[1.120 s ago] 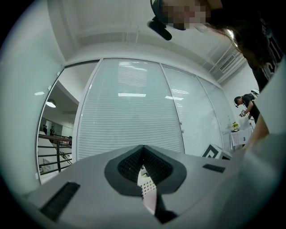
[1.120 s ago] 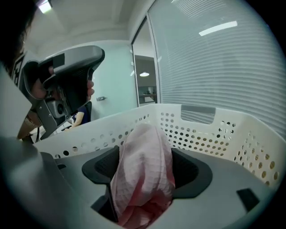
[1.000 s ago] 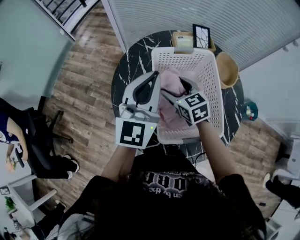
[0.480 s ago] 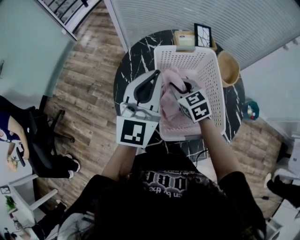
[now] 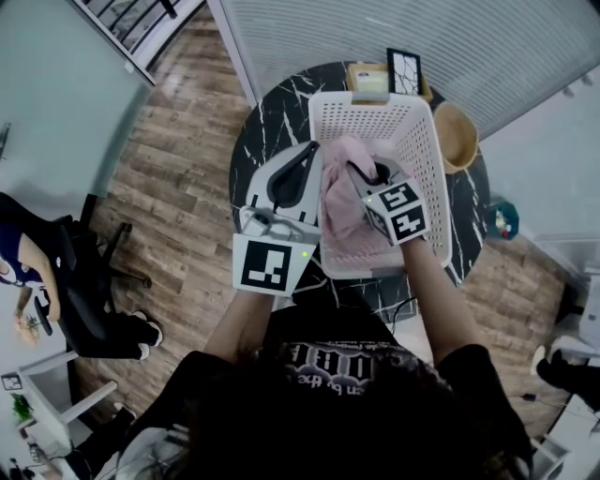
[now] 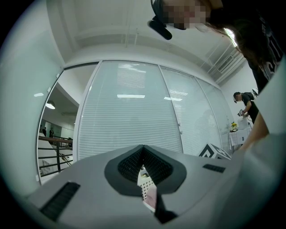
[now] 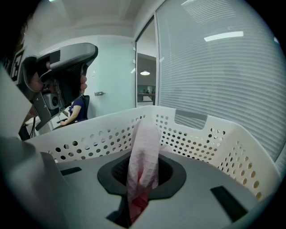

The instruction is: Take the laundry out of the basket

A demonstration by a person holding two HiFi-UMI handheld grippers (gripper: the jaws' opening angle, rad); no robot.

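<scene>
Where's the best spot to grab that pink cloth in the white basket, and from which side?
Pinch a raised fold on top of the pink waffle-textured cloth, coming from above: tall walls of the white perforated plastic basket block the sides.

Seen from the head view, a floor of brown wooden planks (image 5: 178,141) lies from 7 to 11 o'clock. A round black marble table (image 5: 267,122) with white veins stands at 12 o'clock. A glass wall with white blinds (image 5: 487,47) is at 1 o'clock. A black office chair (image 5: 89,281) stands at 9 o'clock and a dark stair railing (image 5: 122,19) at 11 o'clock.
</scene>
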